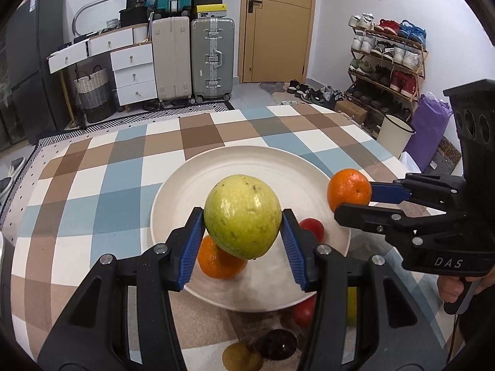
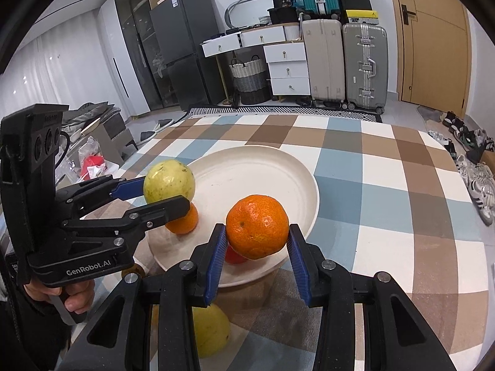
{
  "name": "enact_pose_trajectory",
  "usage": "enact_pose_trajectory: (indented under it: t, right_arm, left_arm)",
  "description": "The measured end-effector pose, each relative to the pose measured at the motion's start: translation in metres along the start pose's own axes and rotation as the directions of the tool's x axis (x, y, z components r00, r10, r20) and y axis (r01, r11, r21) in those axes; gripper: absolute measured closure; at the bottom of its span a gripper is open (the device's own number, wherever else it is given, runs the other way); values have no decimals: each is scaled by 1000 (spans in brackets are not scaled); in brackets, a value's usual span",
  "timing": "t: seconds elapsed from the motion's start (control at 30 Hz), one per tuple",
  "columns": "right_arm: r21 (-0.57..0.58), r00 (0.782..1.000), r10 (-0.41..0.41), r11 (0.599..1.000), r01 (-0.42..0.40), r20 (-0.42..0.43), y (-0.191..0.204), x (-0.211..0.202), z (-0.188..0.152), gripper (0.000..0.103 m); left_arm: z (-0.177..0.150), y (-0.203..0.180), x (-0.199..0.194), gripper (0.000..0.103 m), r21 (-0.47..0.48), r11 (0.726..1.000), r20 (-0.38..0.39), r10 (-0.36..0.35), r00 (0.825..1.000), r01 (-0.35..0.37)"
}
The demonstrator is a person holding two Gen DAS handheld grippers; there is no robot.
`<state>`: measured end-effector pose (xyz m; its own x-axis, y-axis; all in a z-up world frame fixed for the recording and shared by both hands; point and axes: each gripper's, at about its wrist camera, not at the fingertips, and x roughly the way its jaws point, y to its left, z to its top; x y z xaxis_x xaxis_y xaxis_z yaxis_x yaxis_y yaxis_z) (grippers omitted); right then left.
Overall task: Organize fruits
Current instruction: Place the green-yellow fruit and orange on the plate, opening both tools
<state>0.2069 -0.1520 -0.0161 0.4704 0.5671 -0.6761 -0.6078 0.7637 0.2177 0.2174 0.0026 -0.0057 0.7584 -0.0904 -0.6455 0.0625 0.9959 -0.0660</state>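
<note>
Item 1, left gripper [image 1: 243, 232]: blue-padded fingers clamped on either side of a large yellow-green fruit [image 1: 243, 216], speckled skin, held in the air above the near part of the plate; seen from the right wrist the same fruit sits over the plate's left edge.

Item 2, right gripper [image 2: 257, 241]: closed around a mandarin [image 2: 257, 225], one pad on each flank, raised over the near right rim of the plate (in the left wrist view it hangs just at the plate's right edge).

Item 3, plate [image 1: 191, 182]: cream, round, shallow, on the checked tablecloth [image 1: 92, 191] in blue, brown and white. Far half bare.

Item 4, contents of plate: a second mandarin [image 1: 216, 262] lying directly beneath the yellow-green fruit, and a small red fruit [image 1: 314, 227] just to its right, partly hidden by the left gripper's right finger.

Item 5, loose fruit on the cloth, near side of the plate: another red fruit [image 1: 301, 310] touching or just beside the rim, a dark purple fruit [image 1: 277, 344], a dull yellow-brown fruit [image 1: 241, 357] next to it, and a second yellow-green fruit [image 2: 210, 330] mostly hidden under the right gripper
</note>
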Motion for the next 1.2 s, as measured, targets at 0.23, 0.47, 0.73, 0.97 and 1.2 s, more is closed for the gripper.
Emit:
enact_pose_trajectory:
  t: [0.23, 0.47, 0.73, 0.97, 1.2]
  right_arm:
    - [10, 1000, -9, 1000, 9, -6, -4, 9, 7, 63]
    - [16, 1000, -14, 1000, 14, -19, -8, 24, 12, 63]
    - [49, 1000, -11, 999, 12, -20, -14, 32, 10, 63]
    - [62, 999, -21, 998, 20, 26, -17, 27, 11, 62]
    - [72, 996, -39, 997, 33, 78, -21, 8, 8, 52]
  left_arm:
    - [4, -3, 13, 56, 6, 1000, -17, -8, 1000, 8]
    - [5, 1, 27, 56, -9, 1000, -38, -5, 999, 5]
    - [5, 1, 29, 56, -5, 1000, -41, -1, 999, 0]
    - [6, 1, 25, 55, -9, 1000, -26, 17, 1000, -17]
    - [5, 7, 3, 20, -44, 998, 13, 45, 999, -45]
